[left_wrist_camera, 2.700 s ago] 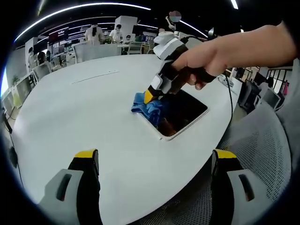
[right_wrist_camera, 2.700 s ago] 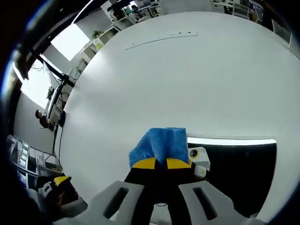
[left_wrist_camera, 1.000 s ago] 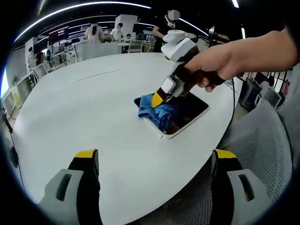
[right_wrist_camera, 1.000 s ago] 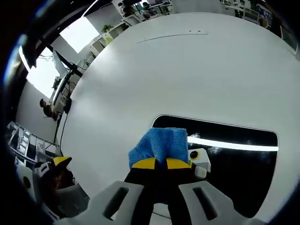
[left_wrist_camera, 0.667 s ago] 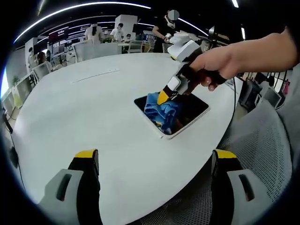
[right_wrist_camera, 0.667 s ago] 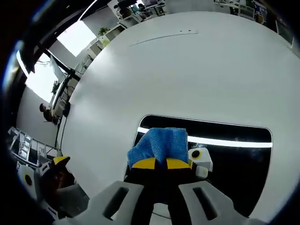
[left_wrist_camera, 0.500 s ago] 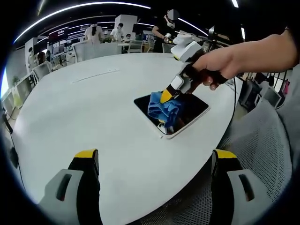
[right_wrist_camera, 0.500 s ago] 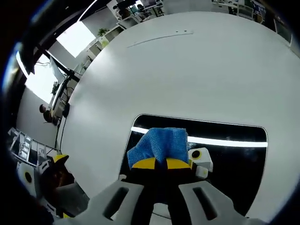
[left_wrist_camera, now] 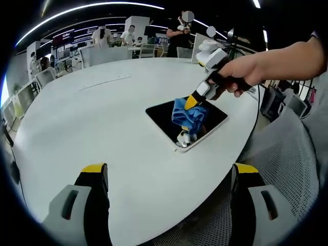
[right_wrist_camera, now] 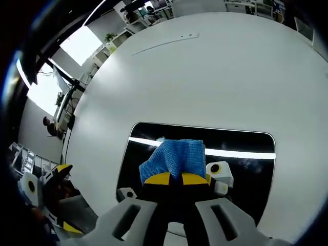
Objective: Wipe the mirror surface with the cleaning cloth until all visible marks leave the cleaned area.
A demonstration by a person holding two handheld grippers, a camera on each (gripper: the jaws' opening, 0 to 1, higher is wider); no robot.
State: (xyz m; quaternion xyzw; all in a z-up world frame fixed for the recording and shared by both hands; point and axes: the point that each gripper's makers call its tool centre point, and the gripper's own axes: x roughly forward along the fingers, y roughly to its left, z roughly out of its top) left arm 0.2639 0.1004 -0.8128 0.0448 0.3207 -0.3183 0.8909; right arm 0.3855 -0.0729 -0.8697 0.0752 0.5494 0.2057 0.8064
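A dark rectangular mirror [left_wrist_camera: 166, 118] with a white frame lies flat near the edge of the round white table [left_wrist_camera: 92, 113]. In the left gripper view, a hand holds my right gripper [left_wrist_camera: 190, 104] over the mirror's middle, shut on a blue cleaning cloth [left_wrist_camera: 185, 115] that hangs onto the glass. In the right gripper view the cloth [right_wrist_camera: 174, 158] bunches out of the shut yellow-tipped jaws of my right gripper [right_wrist_camera: 176, 178], pressed against the mirror [right_wrist_camera: 241, 164], whose glass reflects a bright ceiling strip. My left gripper [left_wrist_camera: 169, 171] stands open, well short of the mirror, with nothing between its fingers.
The table's edge curves just beyond the mirror, with a grey mesh chair [left_wrist_camera: 279, 164] past it. Desks, chairs and several people stand in the far background [left_wrist_camera: 128, 38]. A thin line seam [right_wrist_camera: 159, 45] crosses the far tabletop.
My right gripper has dragged the cloth from the mirror's left end across to its middle, baring the left part of the glass. The left gripper has not moved.
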